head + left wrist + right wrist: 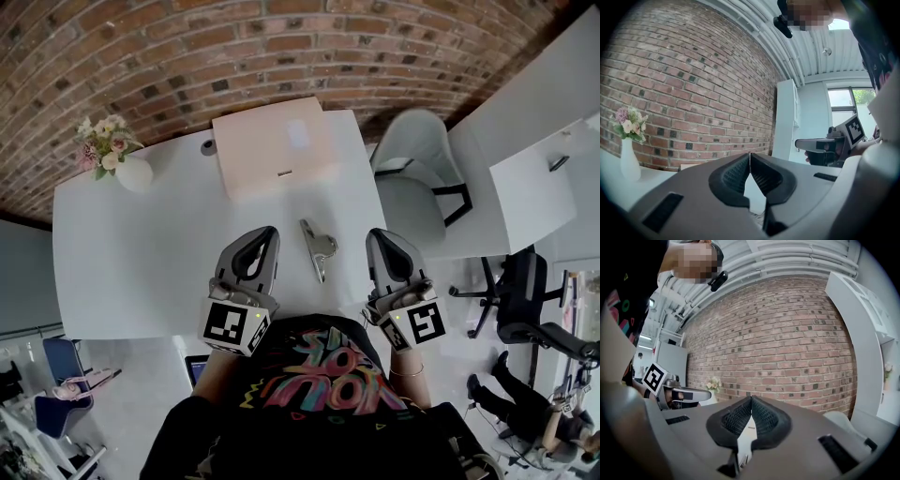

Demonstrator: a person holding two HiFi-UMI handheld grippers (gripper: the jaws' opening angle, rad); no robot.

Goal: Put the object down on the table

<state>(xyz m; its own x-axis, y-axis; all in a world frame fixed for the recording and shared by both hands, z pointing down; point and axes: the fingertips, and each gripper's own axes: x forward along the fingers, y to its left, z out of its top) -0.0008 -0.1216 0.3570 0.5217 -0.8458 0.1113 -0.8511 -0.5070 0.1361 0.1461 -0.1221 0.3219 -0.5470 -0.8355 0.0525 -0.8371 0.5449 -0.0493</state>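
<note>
black shirt with bright lettering fills the bottom of the head view. just past it the near edge of the white table runs below both tongs. the left gripper and the right gripper reach over that edge side by side, well apart from each other. both are clenched and empty: in each gripper view the ribbed black pads meet at the tips with nothing between them.

the right gripper sits close to the table's right edge, with a white chair just beyond it. to the left of the left gripper the tabletop is wide, open white surface.

the object, a silvery metal clip, lies on the table in the gap between the two grippers, touching neither, with bare tabletop on both sides. it is long, narrow and shiny, and its length runs away from the person.

farther back, a pale pink box sits at the far edge. a white vase of flowers stands at the far left corner. a red brick wall closes the room behind the table, and a black office chair stands off to the right on the grey floor.
</note>
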